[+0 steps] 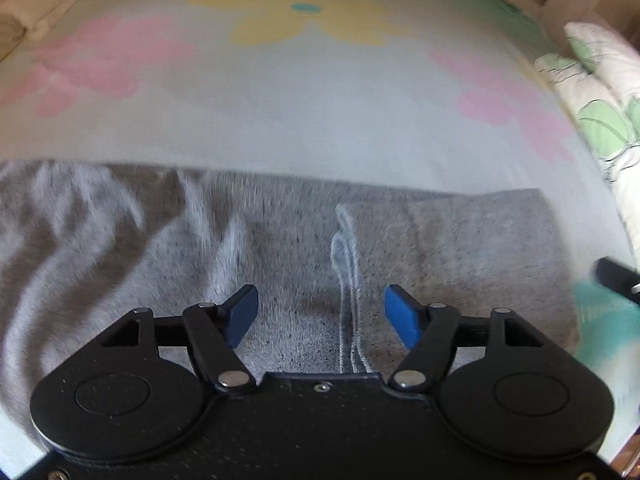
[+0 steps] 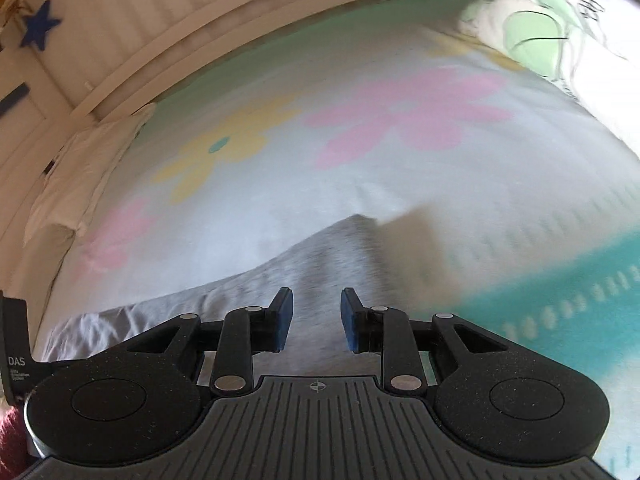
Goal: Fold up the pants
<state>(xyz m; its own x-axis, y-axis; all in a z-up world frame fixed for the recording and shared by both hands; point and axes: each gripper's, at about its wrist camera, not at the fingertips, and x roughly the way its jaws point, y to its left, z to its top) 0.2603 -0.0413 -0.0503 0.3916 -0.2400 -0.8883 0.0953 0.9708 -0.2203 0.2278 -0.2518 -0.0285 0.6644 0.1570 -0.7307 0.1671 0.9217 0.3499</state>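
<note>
Grey sweatpants (image 1: 440, 248) lie on a flowered bedsheet (image 1: 304, 100), with a white drawstring (image 1: 346, 264) running toward me and wrinkled cloth at the left. My left gripper (image 1: 321, 314) is open and empty, its blue pads just above the cloth on either side of the drawstring. In the right wrist view a corner of the pants (image 2: 340, 248) points away from me on the sheet (image 2: 360, 168). My right gripper (image 2: 316, 324) is open and empty, low over that grey cloth. The view is blurred.
A white pillow with green print lies at the bed's right side (image 1: 600, 92) and shows at the top right in the right wrist view (image 2: 552, 28). A wooden bed frame (image 2: 168, 36) curves along the far edge. A teal patterned band (image 2: 560, 292) covers the sheet at the right.
</note>
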